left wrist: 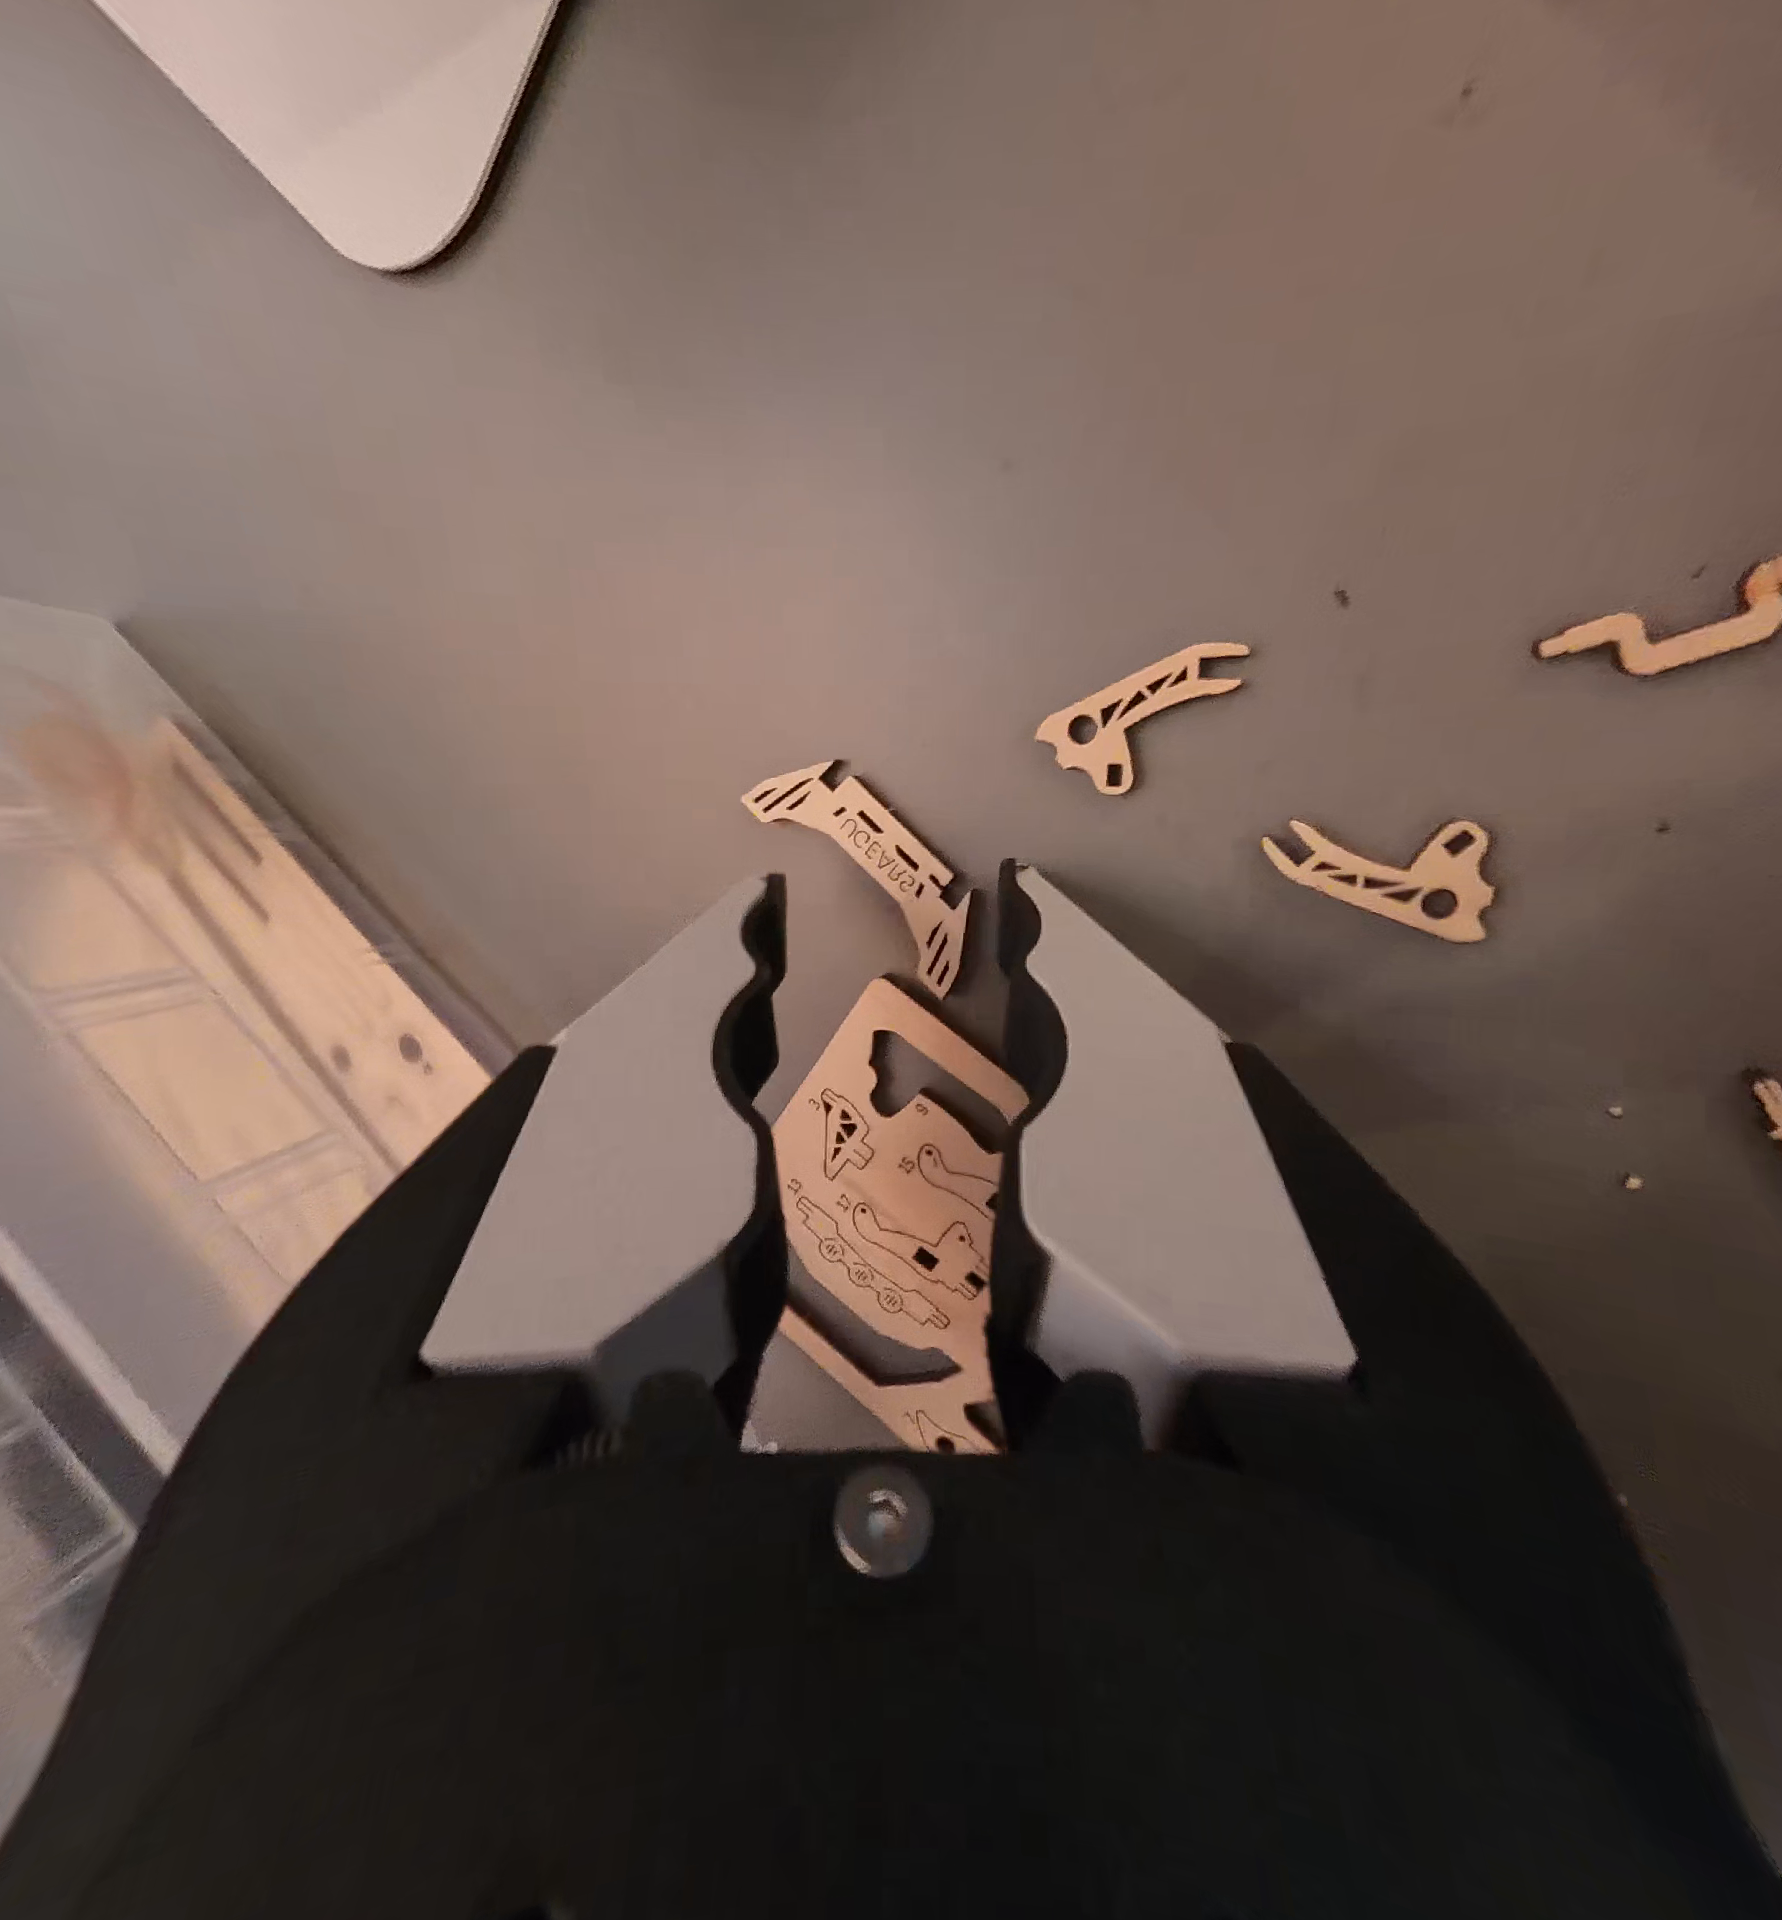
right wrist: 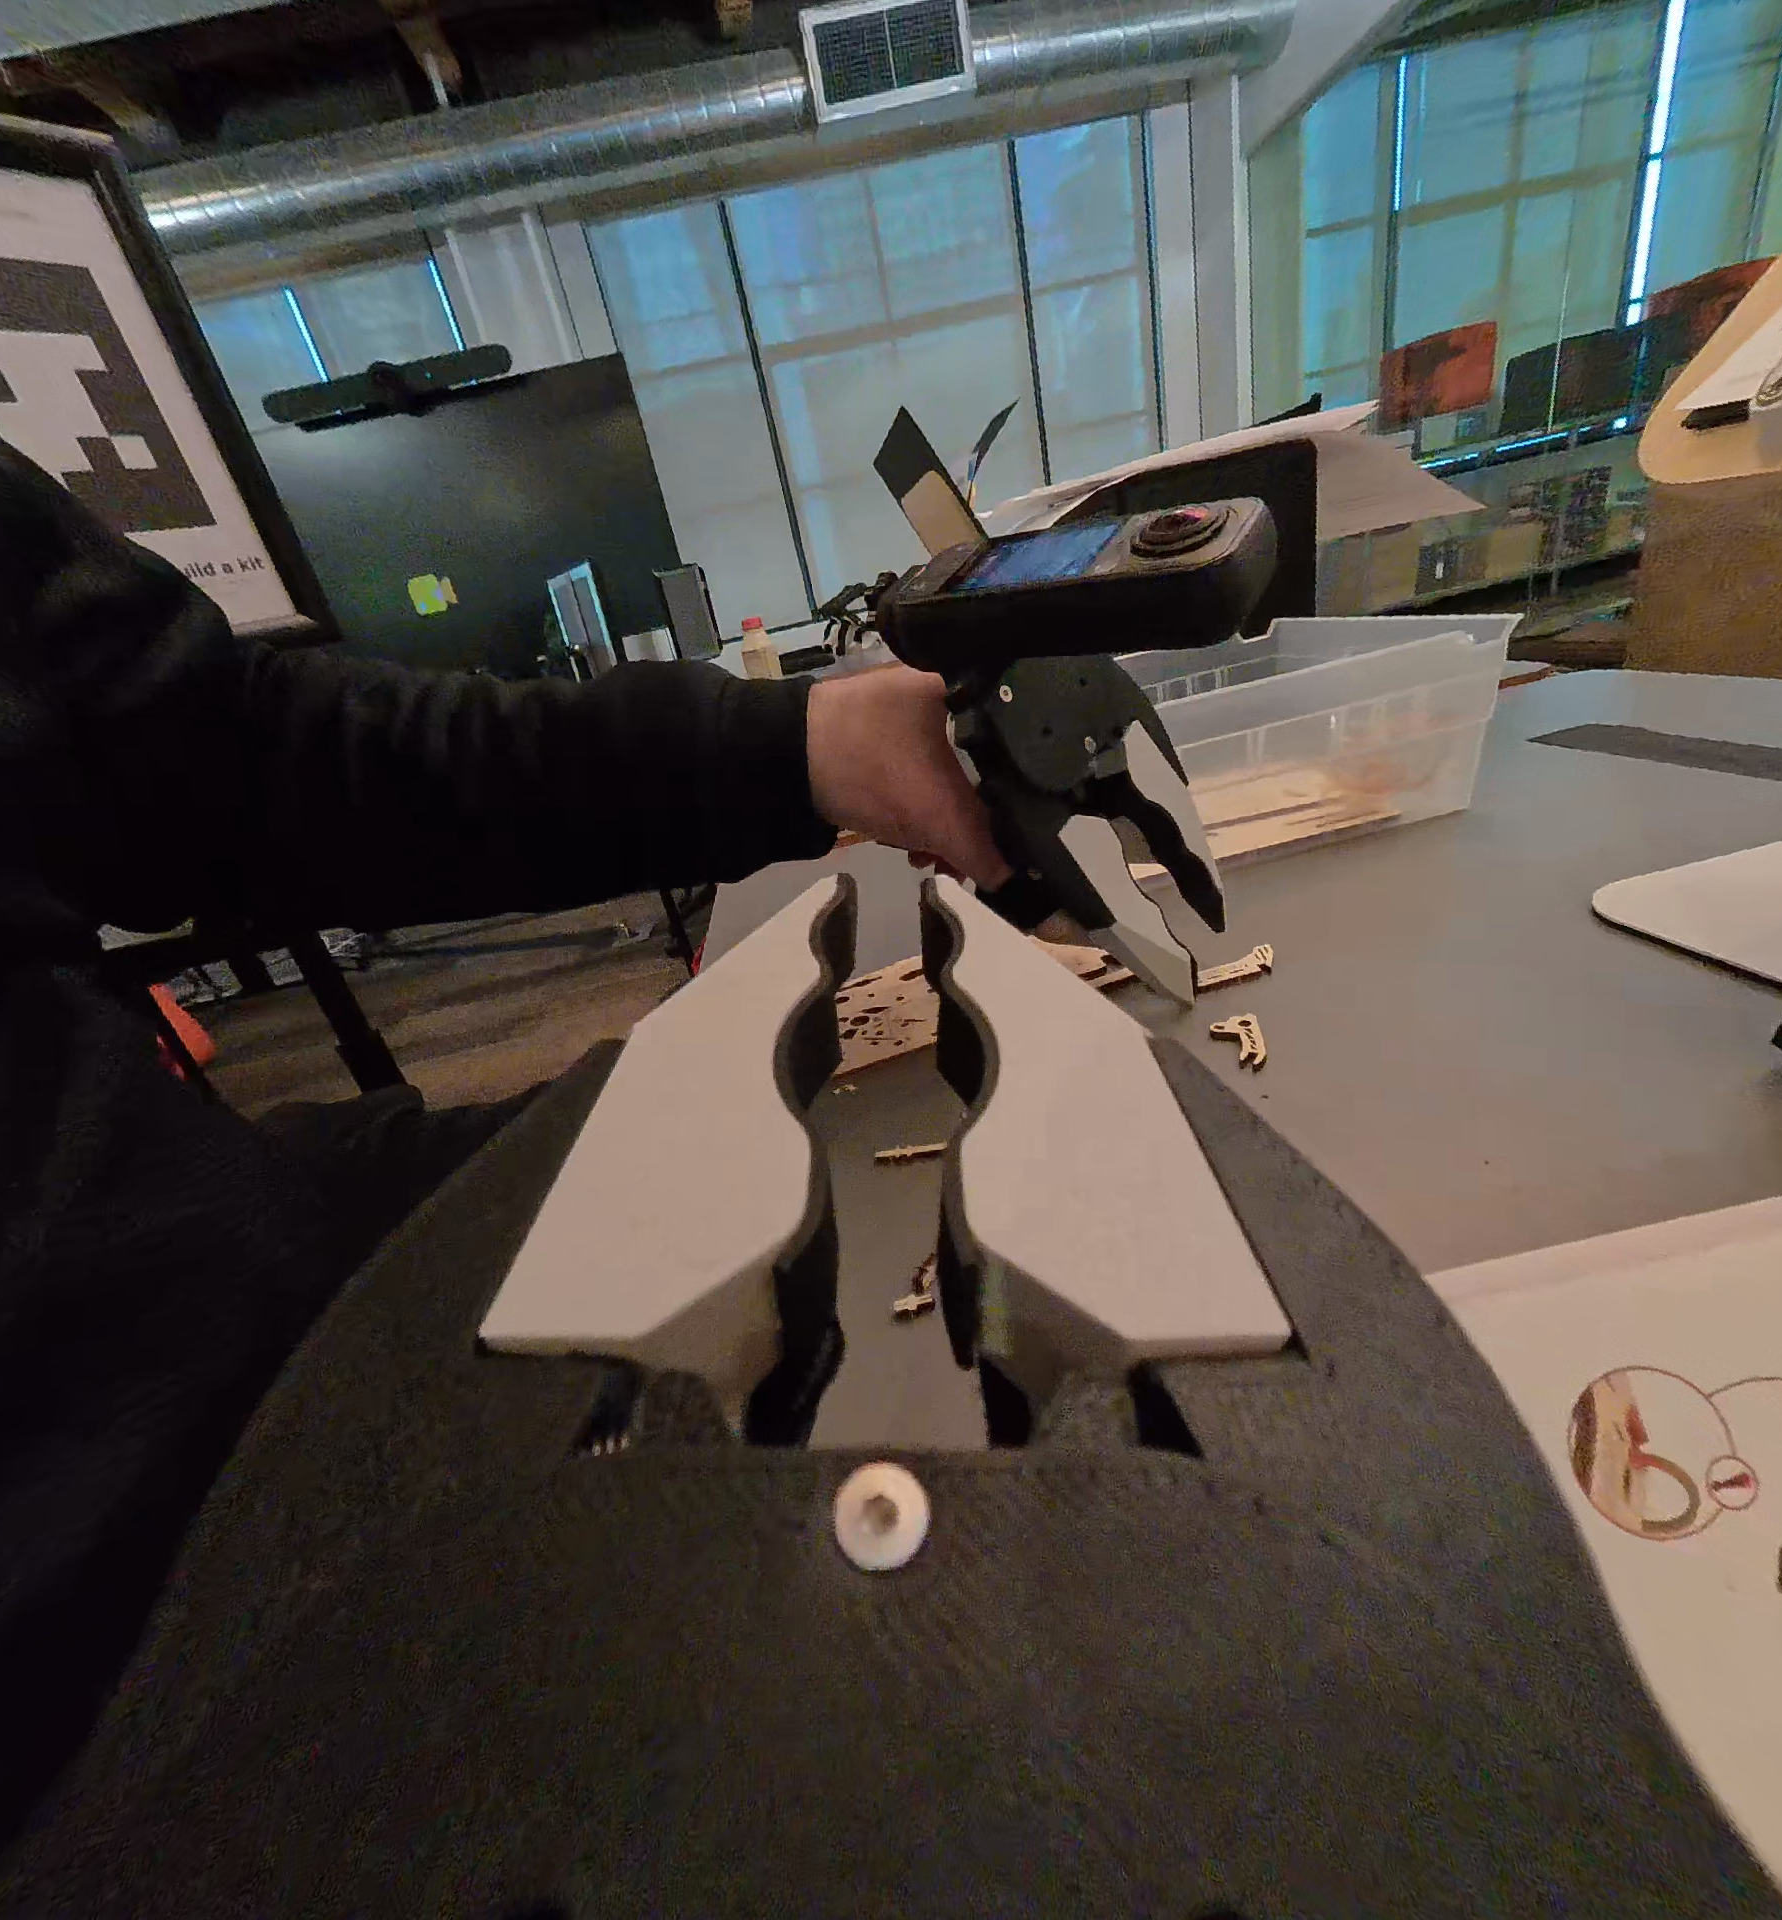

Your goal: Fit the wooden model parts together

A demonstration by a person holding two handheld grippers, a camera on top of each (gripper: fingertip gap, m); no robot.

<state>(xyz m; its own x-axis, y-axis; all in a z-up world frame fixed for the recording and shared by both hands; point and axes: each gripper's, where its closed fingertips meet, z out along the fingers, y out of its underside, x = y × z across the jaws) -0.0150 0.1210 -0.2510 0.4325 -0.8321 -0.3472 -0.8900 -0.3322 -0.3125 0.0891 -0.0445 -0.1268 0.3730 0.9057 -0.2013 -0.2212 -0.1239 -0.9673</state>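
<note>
Reaching for a loose part
Your left gripper [left wrist: 892, 894] hangs with fingers apart over the curved wooden piece [left wrist: 866, 862]; lower and close. Your right gripper [right wrist: 887, 904] seems empty, its fingers nearly together.

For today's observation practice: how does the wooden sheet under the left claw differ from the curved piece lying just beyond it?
The sheet is broad, with part outlines cut into it and an empty hole; the curved piece is narrow, already loose. The sheet lies partly hidden beneath the claw; the piece reaches past its tips. Both are pale, flat wood on the grey table.
</note>
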